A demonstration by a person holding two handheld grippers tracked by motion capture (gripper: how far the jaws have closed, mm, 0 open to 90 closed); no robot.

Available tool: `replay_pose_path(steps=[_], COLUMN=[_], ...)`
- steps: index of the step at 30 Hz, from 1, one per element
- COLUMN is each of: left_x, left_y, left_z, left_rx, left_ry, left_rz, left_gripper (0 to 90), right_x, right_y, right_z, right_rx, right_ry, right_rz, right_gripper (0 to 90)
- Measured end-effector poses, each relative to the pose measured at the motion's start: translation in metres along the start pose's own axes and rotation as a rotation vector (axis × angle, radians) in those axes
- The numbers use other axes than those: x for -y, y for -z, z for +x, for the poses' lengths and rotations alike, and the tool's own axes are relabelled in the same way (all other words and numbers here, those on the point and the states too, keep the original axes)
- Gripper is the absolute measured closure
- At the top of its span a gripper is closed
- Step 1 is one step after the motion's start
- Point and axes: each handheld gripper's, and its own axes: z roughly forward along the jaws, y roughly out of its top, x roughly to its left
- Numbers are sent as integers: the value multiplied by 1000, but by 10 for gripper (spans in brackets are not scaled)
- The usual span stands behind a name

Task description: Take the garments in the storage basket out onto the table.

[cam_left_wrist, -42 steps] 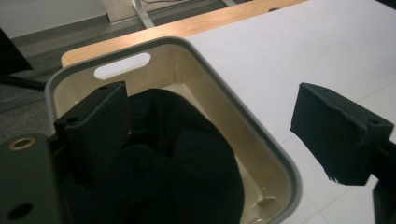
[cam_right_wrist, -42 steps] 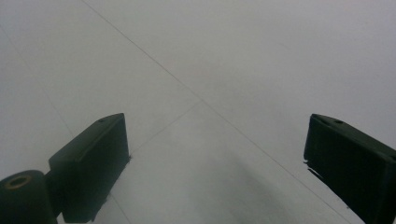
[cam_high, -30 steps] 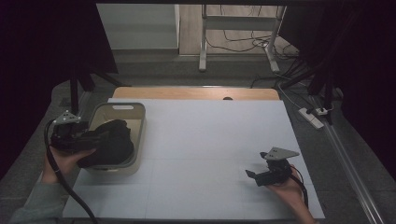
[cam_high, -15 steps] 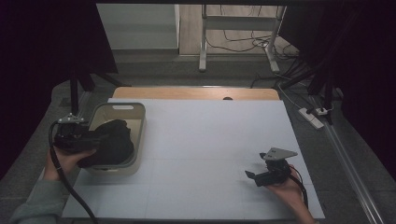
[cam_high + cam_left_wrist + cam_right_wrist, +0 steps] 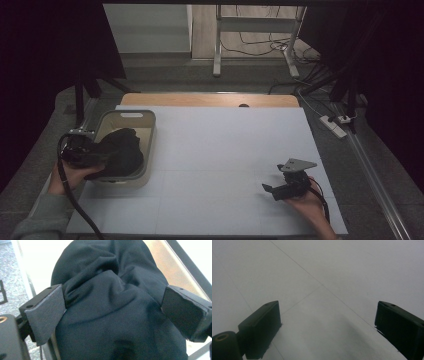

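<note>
Left gripper (image 5: 112, 312), jaws spread wide around the black cloth (image 5: 117, 315) heaped in the beige bin (image 5: 145, 125), not yet clamped. Likely the grasp step: needs closing on a fold, then lifting clear. Right gripper (image 5: 272, 190), spread and empty, well right of the bin on the white table (image 5: 225, 150).

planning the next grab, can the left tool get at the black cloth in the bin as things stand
Probably yes. The left tool already stands open around the black cloth in the bin, with cloth bulging between its jaws and nothing in the way.
</note>
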Motion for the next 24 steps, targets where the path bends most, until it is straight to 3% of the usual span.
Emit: replay_pose_path(steps=[5, 15, 20, 24], left_x=[0, -3, -4, -5], left_y=[-4, -15, -19, -19], left_z=[-1, -11, -13, -10], left_rx=[47, 88, 101, 126], left_ry=[12, -30, -23, -14], left_rz=[50, 153, 169, 178], left_gripper=[48, 31, 118, 287], right_x=[0, 0, 0, 0], right_y=[0, -1, -2, -2], right_z=[0, 0, 0, 0], right_rx=[-2, 4, 6, 7], right_ry=[2, 2, 3, 5], right_rz=[9, 14, 18, 22], right_gripper=[66, 66, 66, 69])
